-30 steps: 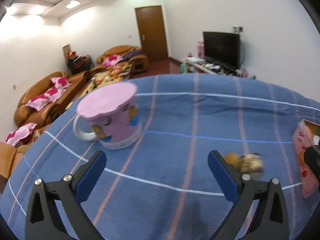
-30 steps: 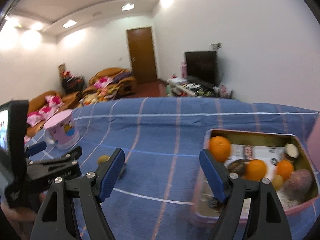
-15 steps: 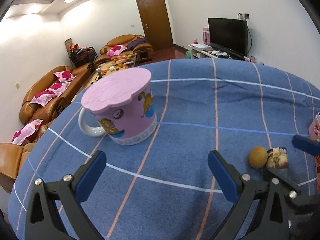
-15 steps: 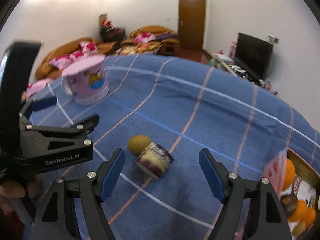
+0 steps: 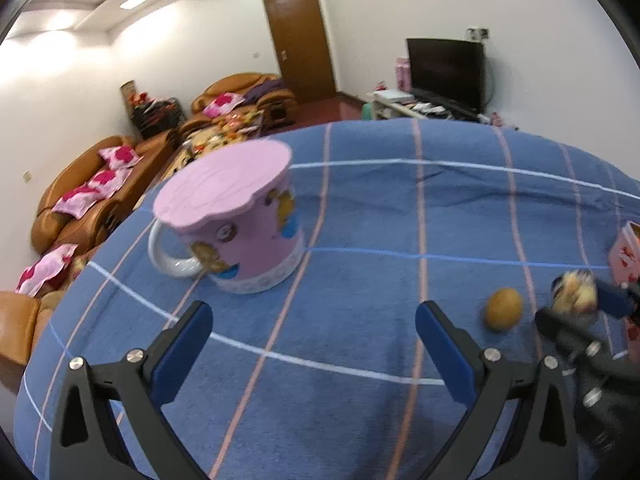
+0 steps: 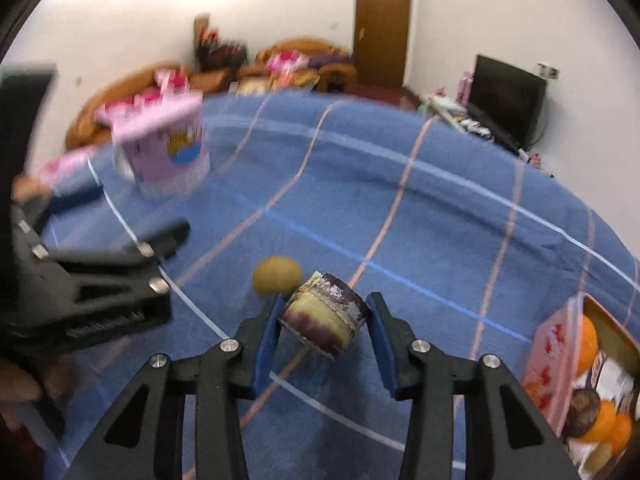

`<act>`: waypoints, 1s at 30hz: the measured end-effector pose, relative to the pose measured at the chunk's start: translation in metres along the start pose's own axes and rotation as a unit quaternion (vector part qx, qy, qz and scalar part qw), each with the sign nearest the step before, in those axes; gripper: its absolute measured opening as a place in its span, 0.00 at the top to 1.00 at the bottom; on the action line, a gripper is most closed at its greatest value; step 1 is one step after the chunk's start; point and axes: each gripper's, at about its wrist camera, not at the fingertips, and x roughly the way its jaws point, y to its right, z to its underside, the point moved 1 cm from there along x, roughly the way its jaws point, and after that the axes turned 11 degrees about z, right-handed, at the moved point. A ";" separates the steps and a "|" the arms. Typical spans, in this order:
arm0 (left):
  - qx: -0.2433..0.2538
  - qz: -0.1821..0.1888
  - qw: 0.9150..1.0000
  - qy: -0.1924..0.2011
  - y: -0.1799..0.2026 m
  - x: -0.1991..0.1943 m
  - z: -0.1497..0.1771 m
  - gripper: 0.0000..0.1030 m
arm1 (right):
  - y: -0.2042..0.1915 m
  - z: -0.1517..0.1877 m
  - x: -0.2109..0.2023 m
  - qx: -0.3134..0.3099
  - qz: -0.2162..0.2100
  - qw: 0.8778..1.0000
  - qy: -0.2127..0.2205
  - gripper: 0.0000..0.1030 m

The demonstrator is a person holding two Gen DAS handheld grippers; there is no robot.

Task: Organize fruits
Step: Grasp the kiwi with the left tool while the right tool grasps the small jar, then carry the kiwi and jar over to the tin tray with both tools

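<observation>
Count: 1 kiwi (image 6: 277,280), 1 snack cup (image 6: 324,315), 1 pink lidded mug (image 5: 236,216), 1 fruit tin (image 6: 560,354), 3 oranges visible inside it.

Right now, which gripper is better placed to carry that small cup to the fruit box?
Right. The right gripper already brackets the small cup between its fingers, and the fruit box lies on its side. The left gripper is open over bare blue cloth, facing the pink mug.

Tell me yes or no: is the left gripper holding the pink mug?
No. The left gripper stands wide open with only blue cloth between its fingers, and the pink mug sits apart beyond it.
</observation>
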 end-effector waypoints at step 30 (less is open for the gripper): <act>0.054 0.172 0.981 -0.075 0.086 0.023 -0.008 0.73 | 0.047 0.027 -0.054 0.145 0.093 0.981 0.090 0.56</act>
